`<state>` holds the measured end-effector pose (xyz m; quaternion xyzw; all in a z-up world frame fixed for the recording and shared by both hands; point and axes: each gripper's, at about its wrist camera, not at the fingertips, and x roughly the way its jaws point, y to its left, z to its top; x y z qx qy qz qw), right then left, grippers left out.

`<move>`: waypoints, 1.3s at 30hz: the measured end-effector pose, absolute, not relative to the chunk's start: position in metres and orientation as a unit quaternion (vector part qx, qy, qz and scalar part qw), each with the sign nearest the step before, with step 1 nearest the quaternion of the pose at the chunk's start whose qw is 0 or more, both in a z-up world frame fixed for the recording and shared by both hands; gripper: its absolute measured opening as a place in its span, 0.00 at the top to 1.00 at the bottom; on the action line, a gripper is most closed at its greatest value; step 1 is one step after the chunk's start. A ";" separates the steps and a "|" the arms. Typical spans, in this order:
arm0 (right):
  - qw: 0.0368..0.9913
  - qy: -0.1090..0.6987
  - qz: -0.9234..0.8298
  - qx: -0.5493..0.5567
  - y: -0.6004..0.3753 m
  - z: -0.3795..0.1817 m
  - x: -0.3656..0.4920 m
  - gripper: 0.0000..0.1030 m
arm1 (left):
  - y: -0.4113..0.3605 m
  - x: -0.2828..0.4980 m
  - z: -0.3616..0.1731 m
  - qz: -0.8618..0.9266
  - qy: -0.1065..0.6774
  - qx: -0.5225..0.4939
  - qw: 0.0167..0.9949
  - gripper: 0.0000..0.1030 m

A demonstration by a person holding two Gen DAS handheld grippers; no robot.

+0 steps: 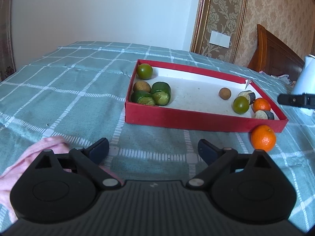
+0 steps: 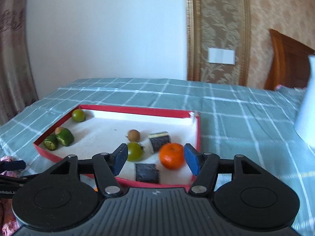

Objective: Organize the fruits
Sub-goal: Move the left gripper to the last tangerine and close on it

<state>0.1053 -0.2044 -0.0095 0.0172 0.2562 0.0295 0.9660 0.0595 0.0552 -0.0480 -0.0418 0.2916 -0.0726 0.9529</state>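
lying loose between right tool (image 2: 155, 158) pads, orange (image 2: 171, 155)

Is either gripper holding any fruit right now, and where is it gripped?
Nothing is held. The left gripper is open over the cloth; the right gripper is open, its pads clear of the orange.

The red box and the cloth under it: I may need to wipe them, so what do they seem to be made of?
The red box looks like cardboard: thin walls, matte red outside, white inside, and one far corner torn open to a white edge. The checked cloth looks like woven fabric, matte teal with raised white stripes, lying in soft wrinkles. Both are probably absorbent, though I cannot tell for sure.
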 end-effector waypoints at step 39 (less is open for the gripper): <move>0.958 0.247 -0.096 0.106 -0.250 -0.052 0.056 0.19 | -0.075 0.056 -0.032 -0.181 0.259 0.056 0.947 0.06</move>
